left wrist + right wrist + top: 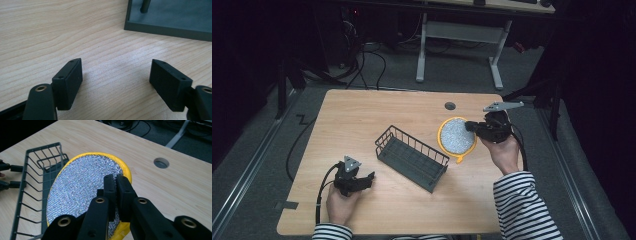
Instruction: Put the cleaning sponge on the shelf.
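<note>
A round pad [455, 135] with a glittery silver face and a yellow rim is tilted just above the table, right of the basket. My right gripper [472, 126] grips its right edge. In the right gripper view the two jaws [116, 180] are pinched on the pad's [80, 180] rim. A dark wire basket [412, 157] with a solid floor lies slantwise mid-table, with nothing in it. My left gripper [369, 179] rests low near the front left, jaws pointing at the basket. In the left gripper view it [116, 80] stands open over bare wood, with the basket's base [172, 17] ahead.
A round cable hole [450, 106] sits near the table's far edge, behind the pad. The wooden tabletop [362, 120] is bare at the left and back. Beyond the table are a white desk frame [459, 35] and loose cables on the floor.
</note>
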The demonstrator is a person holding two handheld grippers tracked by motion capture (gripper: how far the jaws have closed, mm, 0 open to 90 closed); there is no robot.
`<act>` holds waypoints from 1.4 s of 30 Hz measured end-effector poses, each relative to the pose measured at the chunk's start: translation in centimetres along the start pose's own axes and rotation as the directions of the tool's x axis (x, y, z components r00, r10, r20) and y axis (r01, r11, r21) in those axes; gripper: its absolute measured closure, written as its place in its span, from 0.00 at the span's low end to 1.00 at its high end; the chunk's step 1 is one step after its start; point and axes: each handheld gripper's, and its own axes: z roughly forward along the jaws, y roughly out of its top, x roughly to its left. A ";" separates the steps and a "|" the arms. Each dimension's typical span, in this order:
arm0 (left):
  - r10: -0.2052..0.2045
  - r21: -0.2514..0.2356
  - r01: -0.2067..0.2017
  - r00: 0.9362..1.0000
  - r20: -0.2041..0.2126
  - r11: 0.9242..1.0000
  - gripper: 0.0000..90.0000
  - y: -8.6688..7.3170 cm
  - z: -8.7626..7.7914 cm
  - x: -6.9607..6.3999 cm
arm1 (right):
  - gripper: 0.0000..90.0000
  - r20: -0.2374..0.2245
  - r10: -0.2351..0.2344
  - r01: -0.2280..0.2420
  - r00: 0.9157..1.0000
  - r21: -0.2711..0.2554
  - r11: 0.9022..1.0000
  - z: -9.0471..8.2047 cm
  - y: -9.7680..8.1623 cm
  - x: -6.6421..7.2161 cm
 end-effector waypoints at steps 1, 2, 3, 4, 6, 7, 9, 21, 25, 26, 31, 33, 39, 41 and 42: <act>0.000 0.000 0.000 1.000 0.000 1.000 0.30 0.0 0.0 0.0 | 0.97 -0.005 -0.007 0.007 1.000 -0.003 1.000 0.2 0.1 0.2; 0.000 0.000 0.000 1.000 0.000 1.000 0.30 0.0 0.0 0.0 | 0.97 -0.011 -0.012 0.012 1.000 -0.003 1.000 0.4 0.3 0.5; 0.001 0.000 -0.001 1.000 0.000 1.000 0.30 0.0 0.0 0.0 | 0.97 -0.015 -0.019 0.019 1.000 -0.004 1.000 0.6 0.5 0.9; 0.000 0.000 0.000 1.000 0.001 1.000 0.30 0.0 0.0 0.0 | 0.97 -0.020 -0.029 0.029 0.999 -0.005 1.000 0.8 0.7 1.2; 0.001 0.001 -0.001 1.000 0.000 1.000 0.30 0.0 0.0 0.0 | 0.97 -0.037 -0.038 0.038 0.999 -0.008 0.999 1.3 1.0 1.8; 0.000 0.000 0.000 1.000 0.000 1.000 0.30 0.0 0.0 0.0 | 0.97 -0.044 -0.043 0.043 0.998 -0.006 0.999 1.6 1.2 2.1; 0.000 0.001 0.000 1.000 0.001 1.000 0.30 0.0 0.0 0.0 | 0.97 -0.056 -0.056 0.056 0.997 -0.004 0.998 2.2 1.5 2.7; 0.001 0.001 -0.001 1.000 0.000 1.000 0.30 0.0 0.0 0.0 | 0.97 -0.093 -0.113 0.114 0.989 0.005 0.994 5.0 2.1 5.3; 0.001 0.001 -0.001 1.000 0.000 1.000 0.30 0.0 0.0 0.0 | 0.97 -0.099 -0.110 0.112 0.989 0.017 0.994 5.8 1.9 5.6; 0.001 0.000 -0.001 1.000 0.000 1.000 0.30 0.0 0.0 0.0 | 0.97 -0.105 -0.109 0.111 0.988 0.017 0.994 5.9 1.8 5.7; 0.001 0.001 -0.001 1.000 0.000 1.000 0.30 0.0 0.0 0.0 | 0.97 -0.099 -0.143 0.146 0.985 0.024 0.989 6.5 1.6 6.4; 0.001 0.001 -0.001 1.000 0.000 1.000 0.30 0.0 0.0 0.0 | 0.97 -0.092 -0.161 0.164 0.983 0.026 0.986 6.7 1.6 6.7; 0.001 0.001 -0.001 1.000 0.000 1.000 0.30 0.0 0.0 0.0 | 0.96 -0.089 -0.183 0.187 0.979 0.044 0.981 7.3 1.1 7.2; 0.001 0.001 -0.001 1.000 0.001 1.000 0.30 0.0 0.0 0.0 | 0.96 -0.089 -0.186 0.191 0.979 0.048 0.980 7.4 0.9 7.2; 0.001 0.001 -0.001 1.000 0.000 1.000 0.30 0.0 0.0 0.0 | 0.96 -0.088 -0.186 0.190 0.979 0.050 0.980 7.4 0.7 7.2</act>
